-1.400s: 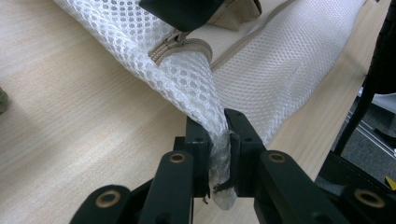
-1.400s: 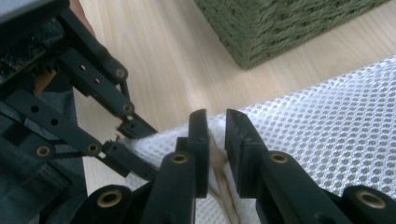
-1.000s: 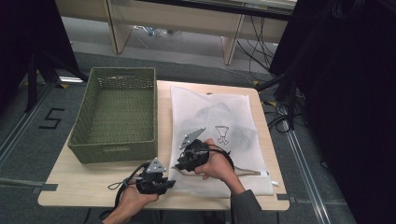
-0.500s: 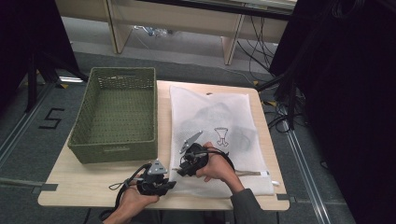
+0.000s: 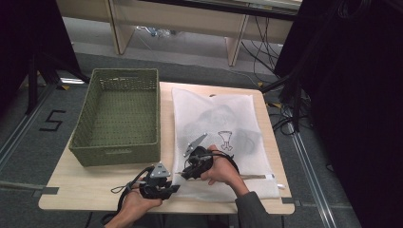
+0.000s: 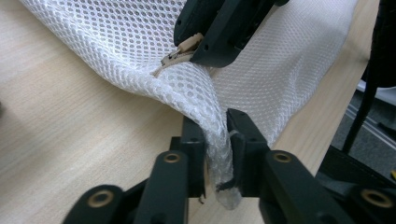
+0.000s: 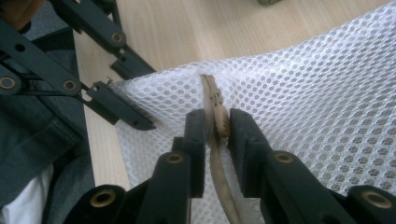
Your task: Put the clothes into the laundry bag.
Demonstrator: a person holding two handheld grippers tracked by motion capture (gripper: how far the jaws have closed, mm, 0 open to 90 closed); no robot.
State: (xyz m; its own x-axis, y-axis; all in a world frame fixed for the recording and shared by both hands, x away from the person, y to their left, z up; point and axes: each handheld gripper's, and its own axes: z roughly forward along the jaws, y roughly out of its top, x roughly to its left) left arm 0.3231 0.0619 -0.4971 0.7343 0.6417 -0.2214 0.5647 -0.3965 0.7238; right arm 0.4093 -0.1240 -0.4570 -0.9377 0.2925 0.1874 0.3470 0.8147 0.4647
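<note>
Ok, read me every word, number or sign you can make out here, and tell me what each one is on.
"5": a large dark numeral on the grey floor, left of the table.
A dark drawn figure, no letters legible: printed on the white mesh bag.
Tiny raised marks on the bag's beige zipper pull: too small to read.

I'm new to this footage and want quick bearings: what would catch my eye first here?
A big white mesh bag lies across the right part of the wooden table, with an empty green basket to its left. At the bag's near corner both tools meet: the left gripper pinches a fold of mesh, and the right gripper clamps the tan zipper running along the bag's edge.
</note>
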